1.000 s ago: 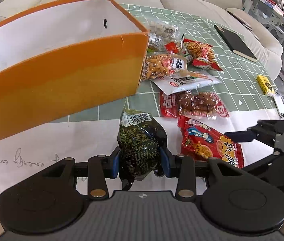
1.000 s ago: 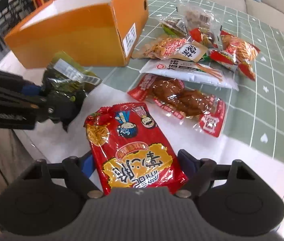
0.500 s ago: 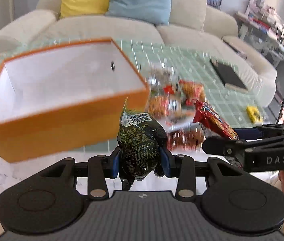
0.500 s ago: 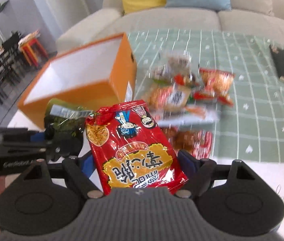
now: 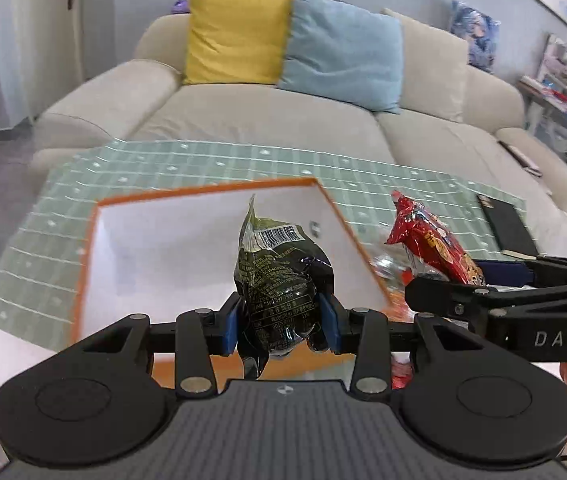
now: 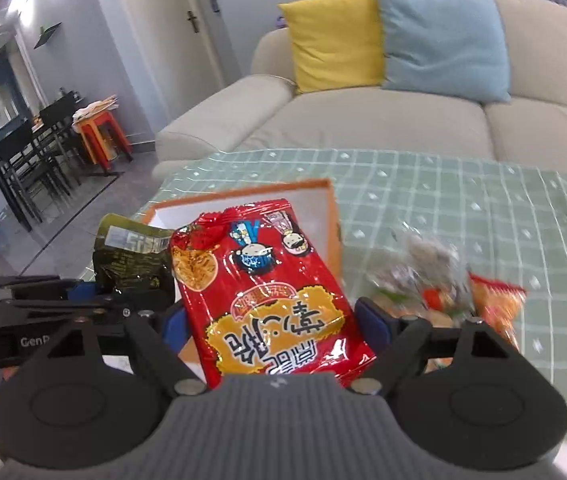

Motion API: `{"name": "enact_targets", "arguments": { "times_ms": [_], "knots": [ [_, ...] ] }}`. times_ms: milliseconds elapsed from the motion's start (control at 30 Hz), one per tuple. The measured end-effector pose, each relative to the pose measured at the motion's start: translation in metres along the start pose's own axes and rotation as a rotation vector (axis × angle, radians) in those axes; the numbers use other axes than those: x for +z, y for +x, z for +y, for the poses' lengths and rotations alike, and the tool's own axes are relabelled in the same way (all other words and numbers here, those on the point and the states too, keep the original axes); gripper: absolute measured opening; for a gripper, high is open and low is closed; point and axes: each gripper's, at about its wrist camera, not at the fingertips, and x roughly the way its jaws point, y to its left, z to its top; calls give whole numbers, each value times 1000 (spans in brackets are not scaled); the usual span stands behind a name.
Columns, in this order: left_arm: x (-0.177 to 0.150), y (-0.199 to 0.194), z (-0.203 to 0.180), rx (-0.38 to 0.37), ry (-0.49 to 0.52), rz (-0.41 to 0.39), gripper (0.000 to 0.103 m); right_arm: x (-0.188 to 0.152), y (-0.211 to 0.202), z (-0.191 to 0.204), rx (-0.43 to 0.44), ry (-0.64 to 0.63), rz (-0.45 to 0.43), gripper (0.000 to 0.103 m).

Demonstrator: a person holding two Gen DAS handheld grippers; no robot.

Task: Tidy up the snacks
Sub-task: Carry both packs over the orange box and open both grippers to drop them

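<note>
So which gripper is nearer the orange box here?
Left. The left gripper holds the dark green packet over the orange box opening; the right gripper, gripping the red packet, sits beside the box's right edge.

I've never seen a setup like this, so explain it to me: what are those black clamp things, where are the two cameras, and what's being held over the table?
No robot here: a person holds a two-finger clamp in each hand, and each clamp carries a wide-angle camera looking along its fingers. In the left view, the left gripper is shut on a dark green snack bag, above an open orange box. In the right view, the right gripper is shut on a red snack packet. More snack packets lie blurred on the green checked tablecloth. A sofa stands behind.
</note>
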Motion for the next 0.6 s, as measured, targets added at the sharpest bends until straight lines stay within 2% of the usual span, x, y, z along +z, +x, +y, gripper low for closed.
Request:
{"name": "enact_targets", "arguments": {
  "times_ms": [233, 333, 467, 600],
  "knots": [
    [21, 24, 35, 50, -11, 74, 45, 29, 44, 27, -7, -42, 41, 80],
    [24, 39, 51, 82, -16, 136, 45, 39, 72, 38, -6, -62, 76, 80],
    [26, 64, 76, 74, -44, 243, 45, 43, 108, 48, -19, -87, 139, 80],
    [19, 86, 87, 116, 2, 353, 45, 45, 144, 55, -23, -133, 220, 80]
  ]
}}
